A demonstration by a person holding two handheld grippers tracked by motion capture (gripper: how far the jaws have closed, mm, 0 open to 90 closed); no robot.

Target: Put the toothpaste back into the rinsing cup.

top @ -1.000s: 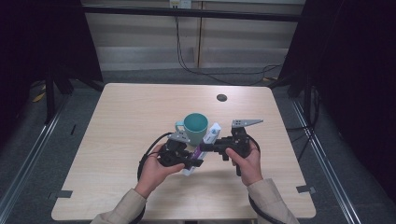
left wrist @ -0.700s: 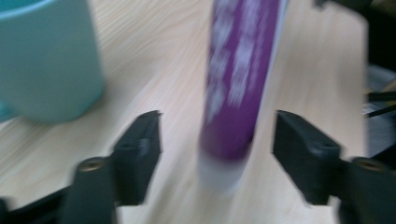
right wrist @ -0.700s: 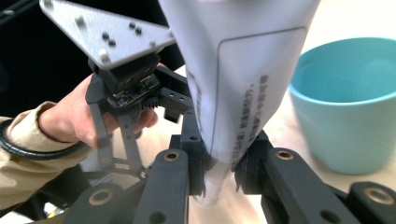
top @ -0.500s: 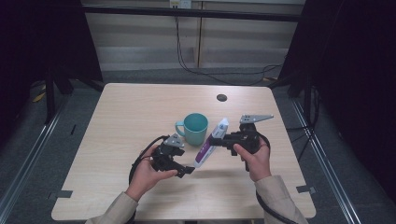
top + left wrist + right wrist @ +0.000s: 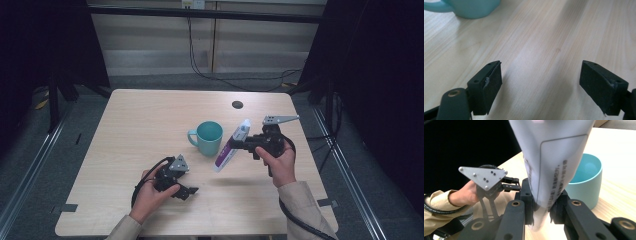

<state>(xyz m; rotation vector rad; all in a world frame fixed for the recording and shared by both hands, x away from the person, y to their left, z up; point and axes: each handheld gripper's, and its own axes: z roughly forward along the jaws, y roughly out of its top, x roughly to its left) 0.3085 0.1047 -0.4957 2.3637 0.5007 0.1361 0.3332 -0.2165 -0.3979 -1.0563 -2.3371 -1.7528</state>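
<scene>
A teal mug (image 5: 210, 137) stands upright near the table's middle, and also appears in the left gripper view (image 5: 471, 8) and the right gripper view (image 5: 586, 180). My right gripper (image 5: 236, 145) is shut on the lower end of a white and purple tube (image 5: 223, 156), held tilted in the air just right of the mug. Seen from the right gripper (image 5: 542, 206), the tube (image 5: 554, 157) rises between the jaws. My left gripper (image 5: 189, 191) sits low over the table's front left, open, with nothing between its jaws (image 5: 541, 85). It appears farther off in the right gripper view (image 5: 499, 185).
A small dark round disc (image 5: 237, 104) lies on the light wooden table (image 5: 130, 120) near its far edge. Cables run along the floor behind the table. Dark curtains hang on both sides.
The two grippers were together at the tube beside the mug. The left one let go and drew back toward the front left; the right one carried the tube rightwards and tilted it up.
</scene>
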